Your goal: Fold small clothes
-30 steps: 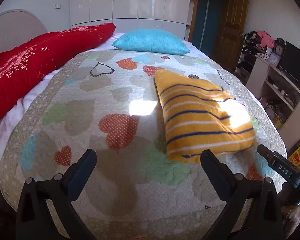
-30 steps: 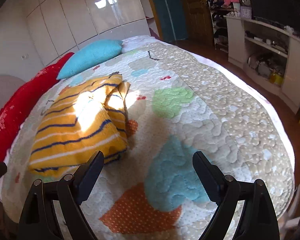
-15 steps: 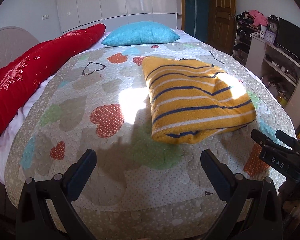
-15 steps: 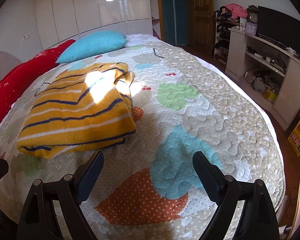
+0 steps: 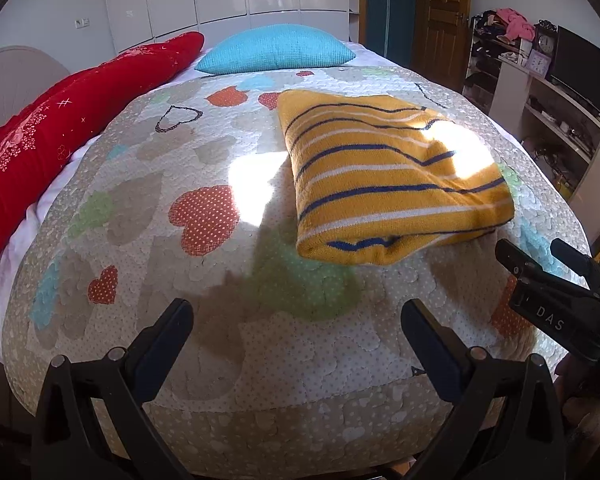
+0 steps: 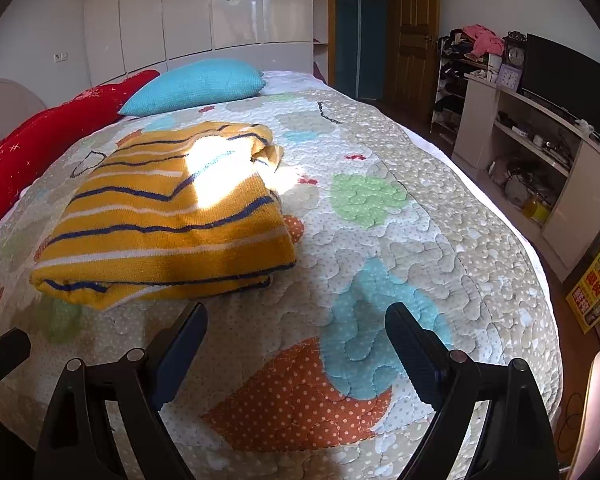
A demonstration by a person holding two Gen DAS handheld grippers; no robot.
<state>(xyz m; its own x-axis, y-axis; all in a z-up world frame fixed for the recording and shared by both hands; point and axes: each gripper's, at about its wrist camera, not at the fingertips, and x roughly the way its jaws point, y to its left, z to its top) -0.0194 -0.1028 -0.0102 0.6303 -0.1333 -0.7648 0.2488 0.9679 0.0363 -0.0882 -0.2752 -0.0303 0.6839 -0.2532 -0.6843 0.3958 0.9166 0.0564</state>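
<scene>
I see the folded striped sweater (image 5: 392, 184) lying on the quilt (image 5: 204, 320). My left gripper (image 5: 296, 344) and right gripper (image 6: 296, 344) hover near the sweater, jaws apart, empty.

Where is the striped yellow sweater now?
The folded striped yellow sweater lies on the heart-patterned quilt, right of centre in the left wrist view, in front of the turquoise pillow.

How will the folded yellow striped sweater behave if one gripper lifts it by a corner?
The yellow striped sweater looks like soft knit, so it would probably sag and unfold. Its stacked layers lie loose at the near edge, so they may slide apart. It seems light and unlikely to roll.
</scene>
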